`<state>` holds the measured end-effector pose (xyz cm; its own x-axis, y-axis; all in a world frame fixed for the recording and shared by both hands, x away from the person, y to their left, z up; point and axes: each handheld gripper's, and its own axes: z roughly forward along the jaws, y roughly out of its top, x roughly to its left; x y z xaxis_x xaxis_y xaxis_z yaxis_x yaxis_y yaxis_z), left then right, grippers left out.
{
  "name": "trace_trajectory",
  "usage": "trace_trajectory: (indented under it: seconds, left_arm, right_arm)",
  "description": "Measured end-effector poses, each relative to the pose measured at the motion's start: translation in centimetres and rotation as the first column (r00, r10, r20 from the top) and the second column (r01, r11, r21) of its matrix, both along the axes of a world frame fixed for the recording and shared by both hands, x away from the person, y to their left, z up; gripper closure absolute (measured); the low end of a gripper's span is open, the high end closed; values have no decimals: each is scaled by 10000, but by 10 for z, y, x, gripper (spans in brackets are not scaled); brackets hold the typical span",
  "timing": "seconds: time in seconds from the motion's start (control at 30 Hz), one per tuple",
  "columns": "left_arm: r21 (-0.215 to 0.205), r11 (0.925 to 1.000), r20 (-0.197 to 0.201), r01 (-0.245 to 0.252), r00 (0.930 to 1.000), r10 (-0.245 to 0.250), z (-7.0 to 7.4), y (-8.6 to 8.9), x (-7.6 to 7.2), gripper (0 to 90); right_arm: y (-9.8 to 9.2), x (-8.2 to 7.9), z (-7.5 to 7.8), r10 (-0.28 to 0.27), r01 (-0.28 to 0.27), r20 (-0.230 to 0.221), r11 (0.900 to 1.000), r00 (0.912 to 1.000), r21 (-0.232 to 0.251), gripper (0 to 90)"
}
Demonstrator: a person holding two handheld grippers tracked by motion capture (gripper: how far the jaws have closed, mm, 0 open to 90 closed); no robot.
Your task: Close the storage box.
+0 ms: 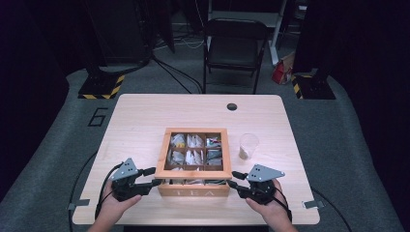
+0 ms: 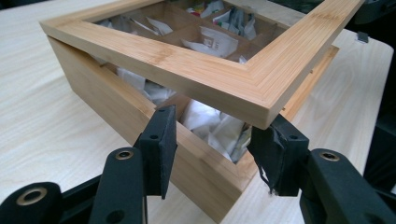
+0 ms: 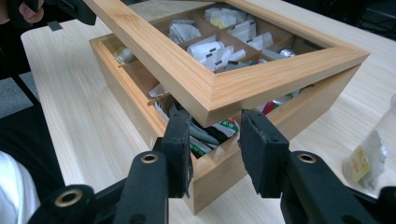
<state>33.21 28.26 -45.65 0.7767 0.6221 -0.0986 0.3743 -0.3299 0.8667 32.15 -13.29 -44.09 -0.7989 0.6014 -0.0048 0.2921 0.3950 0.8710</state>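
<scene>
Lid [image 1: 197, 172] of bamboo, a square frame with a clear window, sits tilted over its light wooden tea box [image 1: 193, 189], front edge lifted, rear edge down at the 12 o'clock side. Judgement: hinge at the back; the lid is propped at both front corners so it pivots evenly rather than twisting. Box stands mid-table, slightly toward the person's edge, "TEA" lettered on its front wall. Compartments inside hold paper-wrapped tea bags [image 2: 215, 42], white mostly, some with green or red print.

Left claw [image 1: 153, 177] meets the lid's front corner at 9 o'clock of the box. Left gripper view: jaws part-way open, straddling that corner; right pad [image 2: 275, 156] sits under the lid's corner and looks to touch it, left pad [image 2: 161, 149] lies against the box's outer wall. No clamp on either: lid rests on the pad, unpinched.

Right claw [image 1: 232, 179] mirrors this at 3 o'clock. Right gripper view: jaws likewise half-spread, tips directly under the raised corner; contact probable, cannot confirm. Released, not clenched.

Outward: clear plastic cup [image 1: 248, 146] with a tea bag in it, at 2 o'clock of the box, apart from it. Pale wooden table [image 1: 140, 116] otherwise bare nearby. Black folding chair [image 1: 234, 46] beyond the far edge.
</scene>
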Motion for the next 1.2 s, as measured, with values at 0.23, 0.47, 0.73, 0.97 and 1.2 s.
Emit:
trace_trajectory:
  seconds: [0.23,0.47,0.73,0.97,1.2]
  left_arm:
    - [115,9999,-3,30,10000,-30,-2,1,-5,508]
    - [698,9969,-114,372,9993,-365,-4,-4,-12,499]
    - [371,9993,-99,-27,9999,31,-2,5,-11,510]
    - [104,9997,-162,-241,9996,242,0,15,-8,492]
    - [90,9985,-221,-541,9983,542,1,29,-5,491]
  right_arm:
    - [1,0,-5,24,-28,-209,9998,9998,-185,631]
    - [-3,-2,-6,108,-96,-405,9995,9991,303,615]
    - [-13,0,-7,-172,192,-513,9991,9985,387,611]
    - [-21,5,-7,-547,567,-669,9980,9963,295,586]
    - [-27,8,-8,-848,860,-627,9962,9944,156,566]
